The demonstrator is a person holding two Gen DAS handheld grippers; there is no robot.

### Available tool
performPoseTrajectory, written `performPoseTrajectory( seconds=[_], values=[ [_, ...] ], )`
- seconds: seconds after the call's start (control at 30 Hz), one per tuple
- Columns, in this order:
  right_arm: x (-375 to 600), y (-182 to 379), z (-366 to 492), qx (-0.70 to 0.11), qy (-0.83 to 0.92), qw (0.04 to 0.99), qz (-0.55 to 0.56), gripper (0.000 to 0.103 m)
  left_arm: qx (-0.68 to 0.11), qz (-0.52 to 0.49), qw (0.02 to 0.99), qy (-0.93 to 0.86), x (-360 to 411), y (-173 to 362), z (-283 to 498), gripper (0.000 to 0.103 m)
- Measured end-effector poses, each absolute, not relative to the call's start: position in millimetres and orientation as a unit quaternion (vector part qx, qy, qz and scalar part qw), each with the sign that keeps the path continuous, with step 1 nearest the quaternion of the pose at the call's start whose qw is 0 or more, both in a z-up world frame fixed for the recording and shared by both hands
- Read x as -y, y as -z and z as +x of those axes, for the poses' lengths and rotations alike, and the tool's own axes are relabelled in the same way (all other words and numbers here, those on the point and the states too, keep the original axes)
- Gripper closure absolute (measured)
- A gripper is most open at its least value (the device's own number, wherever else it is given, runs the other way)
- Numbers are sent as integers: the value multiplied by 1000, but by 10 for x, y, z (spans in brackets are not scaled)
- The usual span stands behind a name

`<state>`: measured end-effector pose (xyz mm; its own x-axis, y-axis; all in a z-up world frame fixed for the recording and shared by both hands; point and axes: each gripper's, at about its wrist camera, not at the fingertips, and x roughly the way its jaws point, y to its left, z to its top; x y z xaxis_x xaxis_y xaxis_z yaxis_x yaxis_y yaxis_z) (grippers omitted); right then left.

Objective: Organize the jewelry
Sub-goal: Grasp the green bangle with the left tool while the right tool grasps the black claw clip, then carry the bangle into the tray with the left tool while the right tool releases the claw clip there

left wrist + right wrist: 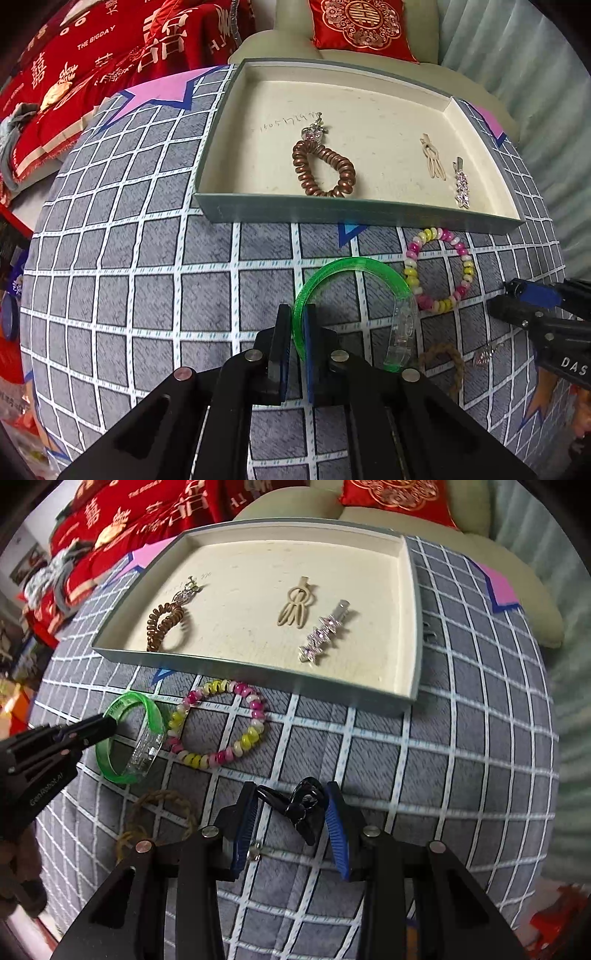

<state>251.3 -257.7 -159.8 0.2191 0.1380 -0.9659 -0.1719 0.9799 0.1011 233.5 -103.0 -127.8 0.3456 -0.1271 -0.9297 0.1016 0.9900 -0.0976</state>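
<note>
Left wrist view, from left to right: bare grid-patterned tabletop (129, 280) fills the left side; the left tool (296, 325) sits at centre with its two pads drawn close together, pinching the near-left rim of the green bangle (354, 266), which arcs away to the right and ends in a clear section. Just right of the bangle lies the pink-and-yellow spiral band (439, 273), with which it appears to be in contact at one side, and nearer the camera a braided brown ring (447, 358) and a small sparkly item too small to identify. The right tool (517, 295) enters from the right edge. Behind these, the shallow tray (295, 212) holds, left to right, a brown coil band with charm (323, 166), a beige clip (432, 157) and a rhinestone clip (461, 184); its near wall stands just beyond the spiral band. Right wrist view, from left to right: the left tool (107, 722) clamps the green bangle (151, 712); the pink-and-yellow spiral band (218, 723) lies beside it, near the tray (236, 664) wall. The right tool (290, 812) is spread wide, its blue pads on either side of a black clip (306, 808) lying on the tabletop (461, 757); contact with the clip cannot be determined. Bare cloth extends to the right of the clip up to the tabletop edge.
</note>
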Motion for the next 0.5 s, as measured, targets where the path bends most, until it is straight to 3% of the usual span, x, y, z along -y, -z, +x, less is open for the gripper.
performPoseTrajectory(
  seconds=[0.5],
  values=[
    [2839, 1313, 2350, -615, -97, 781, 58, 63, -546, -39, 834, 76, 898, 931, 2179, 86]
  ],
)
